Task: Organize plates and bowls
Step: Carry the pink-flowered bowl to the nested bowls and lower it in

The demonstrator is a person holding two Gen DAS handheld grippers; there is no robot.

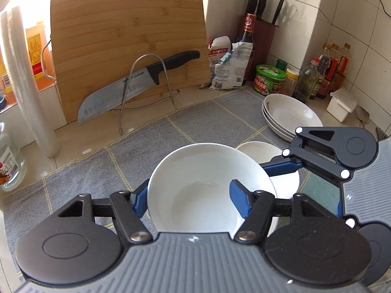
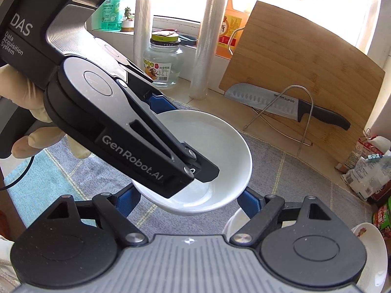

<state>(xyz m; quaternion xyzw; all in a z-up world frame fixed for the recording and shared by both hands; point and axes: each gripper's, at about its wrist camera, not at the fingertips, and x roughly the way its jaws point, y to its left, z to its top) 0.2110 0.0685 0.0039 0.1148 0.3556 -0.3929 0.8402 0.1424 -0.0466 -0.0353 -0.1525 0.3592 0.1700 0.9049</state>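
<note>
L gripper (image 1: 189, 200) jaws are clamping the bowl (image 1: 195, 171): one finger is sitting inside it, the other is pressing outside the rim. The R wrist view is showing the same from the side, w/ the black fingertip down in the bowl's hollow. A gloved hand (image 2: 24, 97) is gripping the L gripper's handle.

R gripper (image 2: 188, 200) jaws are standing apart, w/ no pad seen pressing on anything. The held bowl is showing between & beyond its fingers in its own view. In the L wrist view one R finger is reaching behind that bowl, over a 2nd bowl (image 1: 259, 151); can't tell if it's touching.

The held bowl is hanging tilted, clear of the mat (image 1: 207, 122), mouth facing up & toward the L camera. The 2nd bowl is lying just behind & to the R of it, low by the mat. A plate stack (image 1: 290, 114) is sitting on the mat's far R corner, near the jars. At the back a board (image 1: 127, 48) is leaning on the wall, w/ a knife (image 1: 136, 83) propped in a wire rack in front.
</note>
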